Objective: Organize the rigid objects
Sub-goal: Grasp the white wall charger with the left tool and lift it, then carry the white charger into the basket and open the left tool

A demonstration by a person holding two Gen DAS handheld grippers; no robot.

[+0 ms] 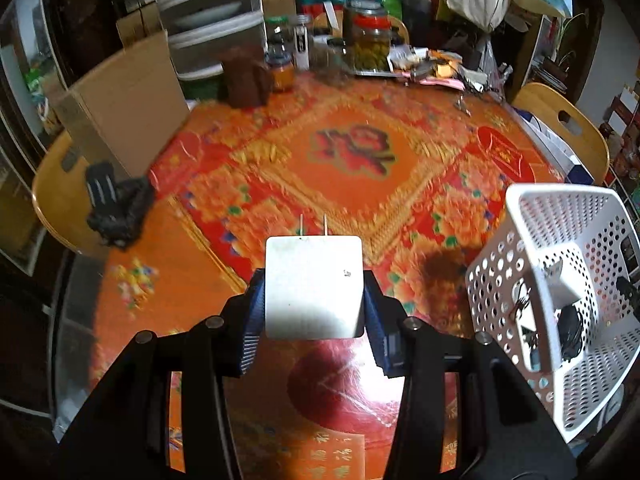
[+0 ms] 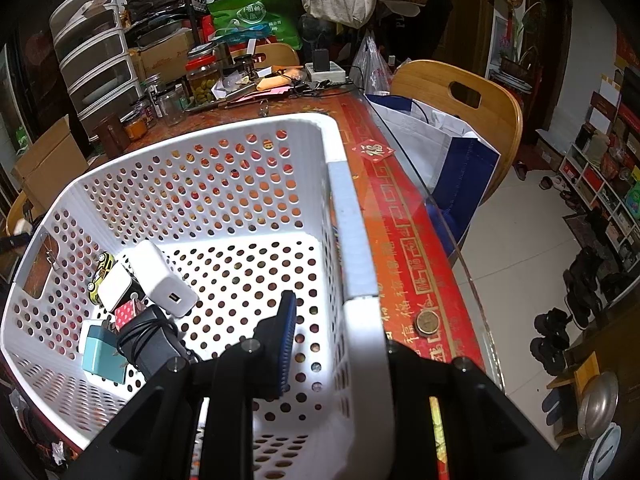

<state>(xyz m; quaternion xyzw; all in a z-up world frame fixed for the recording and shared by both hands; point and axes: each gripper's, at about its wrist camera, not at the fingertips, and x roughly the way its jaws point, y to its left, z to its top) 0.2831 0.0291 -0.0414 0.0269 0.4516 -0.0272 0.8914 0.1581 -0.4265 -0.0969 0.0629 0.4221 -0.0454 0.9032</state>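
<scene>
A white charger (image 1: 314, 286), two metal prongs pointing away from the camera, is pinched between the blue pads of the left gripper (image 1: 314, 304) and is held clear above the table (image 1: 348, 184), which is covered by an orange-and-red cloth printed with flowers. The black fingers of that gripper are angled steeply down toward the cloth. A large red character is printed at the cloth's centre, beyond the charger, though it is blurred and cannot be read.

To the right of the charger, the white perforated basket (image 2: 256, 176) is tilted, and its near rim is clamped by the right gripper (image 2: 340, 344): one blue-padded finger is seen inside the wall, the other outside it, pressed together on the plastic. The right gripper is likewise pointed downward.

Collected in the basket's near left corner are a white USB adapter (image 2: 160, 278), a smaller white plug (image 2: 116, 286), a pale blue plug (image 2: 100, 354), a black adapter with coiled cord (image 2: 150, 342), a red polka-dot item (image 2: 127, 314) and a yellow toy car (image 2: 100, 276).

Just outside the basket's right wall, a red diamond sticker bearing the character "福" (image 2: 374, 153) is stuck to the table, and gold characters including "福" are repeated along the red border. A coin (image 2: 427, 323) is seen lying on that border beside the basket.
</scene>
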